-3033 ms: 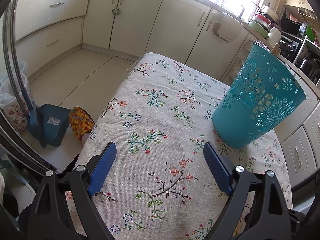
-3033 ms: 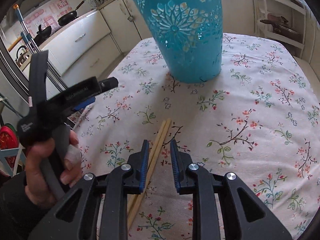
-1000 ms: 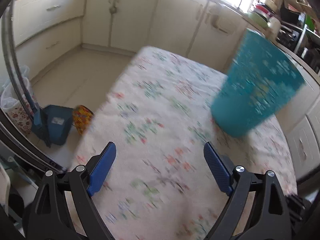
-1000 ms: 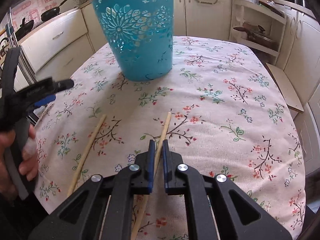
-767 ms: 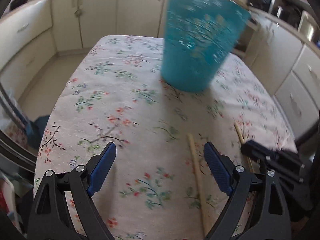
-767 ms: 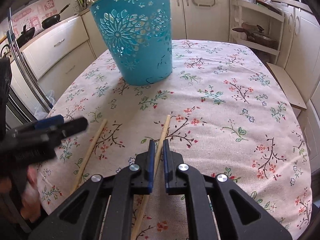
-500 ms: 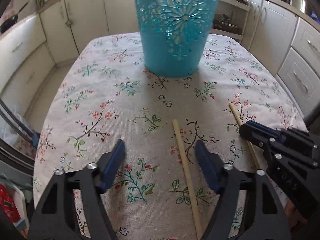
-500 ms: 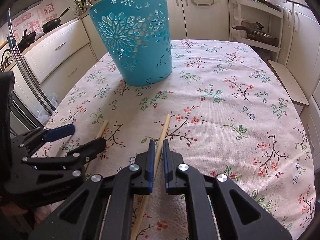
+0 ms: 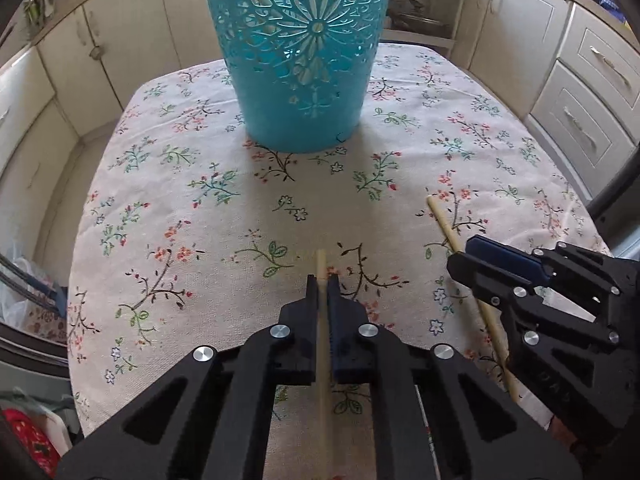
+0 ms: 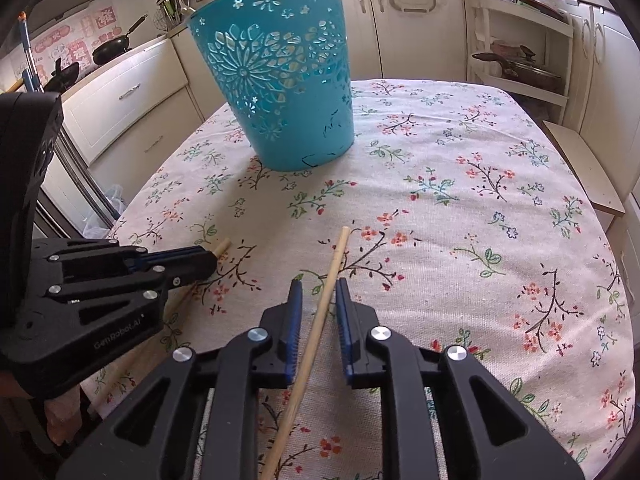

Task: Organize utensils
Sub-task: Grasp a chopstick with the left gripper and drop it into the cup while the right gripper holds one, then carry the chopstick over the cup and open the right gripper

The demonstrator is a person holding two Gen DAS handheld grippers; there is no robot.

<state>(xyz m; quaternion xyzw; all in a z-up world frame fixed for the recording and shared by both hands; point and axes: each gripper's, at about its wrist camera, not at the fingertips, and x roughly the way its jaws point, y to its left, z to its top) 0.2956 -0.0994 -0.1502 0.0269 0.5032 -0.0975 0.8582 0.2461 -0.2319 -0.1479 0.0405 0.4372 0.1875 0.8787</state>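
Left wrist view: left hand-held gripper (image 9: 322, 286) clamped on a chopstick (image 9: 323, 360) lying on the cloth-covered worktop (image 9: 168, 200); teal basket (image 9: 298, 56) beyond, contents not visible.

Right wrist view: right hand-held gripper (image 10: 319, 294) parted, astride a second chopstick (image 10: 320, 312) without gripping it. Judged early: neither chopstick is in the basket; lift and drop remain.

White lettering reading "GenRobot.AI" is showing on the black side plate of the left gripper (image 10: 200, 258), low at the left edge of the right wrist view. Faint embossed letters are showing on the right gripper (image 9: 466, 258) body in the left wrist view, too dim to read. The pink wall stickers (image 10: 76, 46) are carrying characters too small to read.
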